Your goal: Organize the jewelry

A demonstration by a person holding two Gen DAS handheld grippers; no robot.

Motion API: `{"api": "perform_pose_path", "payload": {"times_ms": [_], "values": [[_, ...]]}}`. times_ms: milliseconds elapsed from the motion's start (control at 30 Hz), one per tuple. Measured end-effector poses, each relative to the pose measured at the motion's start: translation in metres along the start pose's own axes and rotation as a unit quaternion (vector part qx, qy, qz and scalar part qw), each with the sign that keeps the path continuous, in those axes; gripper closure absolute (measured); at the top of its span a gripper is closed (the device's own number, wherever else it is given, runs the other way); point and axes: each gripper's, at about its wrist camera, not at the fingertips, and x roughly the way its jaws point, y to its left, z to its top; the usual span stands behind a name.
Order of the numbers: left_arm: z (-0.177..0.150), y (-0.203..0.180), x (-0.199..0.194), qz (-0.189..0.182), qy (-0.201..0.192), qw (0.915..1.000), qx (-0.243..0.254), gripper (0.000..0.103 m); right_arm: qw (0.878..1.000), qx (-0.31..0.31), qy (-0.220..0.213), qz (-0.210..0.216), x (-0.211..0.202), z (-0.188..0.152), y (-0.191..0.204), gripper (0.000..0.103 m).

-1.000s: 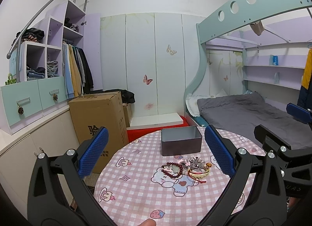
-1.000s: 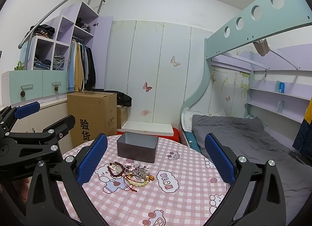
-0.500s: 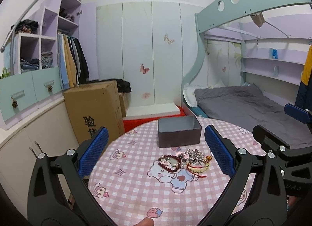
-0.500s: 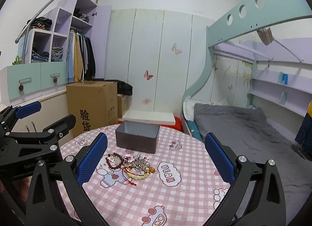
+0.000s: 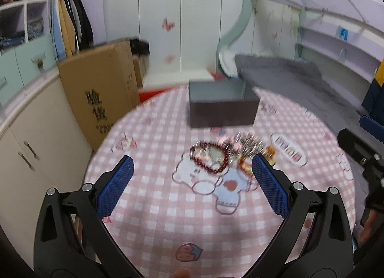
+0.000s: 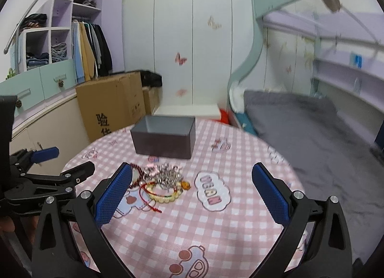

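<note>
A pile of jewelry point(image 5: 230, 153) lies on the round pink checked table point(image 5: 168, 206): a dark red bead bracelet point(image 5: 208, 158), silver chains point(image 6: 168, 174), a pale bead bracelet point(image 6: 165, 194) and red cord. An open grey box point(image 5: 222, 105) stands just behind it; it also shows in the right wrist view point(image 6: 164, 137). My left gripper point(image 5: 192, 184) is open and empty, above the table just short of the pile. My right gripper point(image 6: 192, 189) is open and empty, with its left finger beside the pile. The left gripper also shows in the right wrist view point(image 6: 60, 165).
A cardboard box point(image 5: 100, 90) stands left of the table beside low cabinets point(image 5: 36, 138). A bed with a grey cover point(image 6: 300, 122) lies to the right under a loft frame. Wardrobe panels stand behind.
Both grippers have tilted down and moved forward toward the jewelry pile. The table and box now look closer. Nothing has been picked up.
</note>
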Motion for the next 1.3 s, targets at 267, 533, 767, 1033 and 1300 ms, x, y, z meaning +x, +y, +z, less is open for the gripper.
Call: {"api": "perform_pose_path", "payload": {"times_ms": [267, 533, 767, 1033, 1300], "values": [[-0.005, 0.02, 0.038, 0.006, 0.051, 0.9986, -0.012, 0.006, 0.997, 0.025, 0.071, 0.019, 0.042, -0.014, -0.017, 0.007], [-0.001, 0.023, 0.069, -0.007, 0.077, 0.9969, -0.017, 0.007, 0.993, 0.031, 0.106, 0.029, 0.068, -0.025, -0.027, 0.007], [0.005, 0.021, 0.104, -0.011, 0.113, 0.9934, -0.015, 0.023, 0.992, 0.028, 0.118, 0.025, 0.083, -0.025, -0.029, 0.007], [0.0, 0.01, 0.128, -0.003, 0.146, 0.9892, 0.005, 0.023, 0.991, 0.027, 0.129, 0.027, 0.096, -0.024, -0.03, 0.007], [-0.006, 0.018, 0.11, -0.027, 0.128, 0.9911, 0.024, 0.071, 0.99, 0.024, 0.135, 0.032, 0.099, -0.023, -0.029, 0.007]]}}
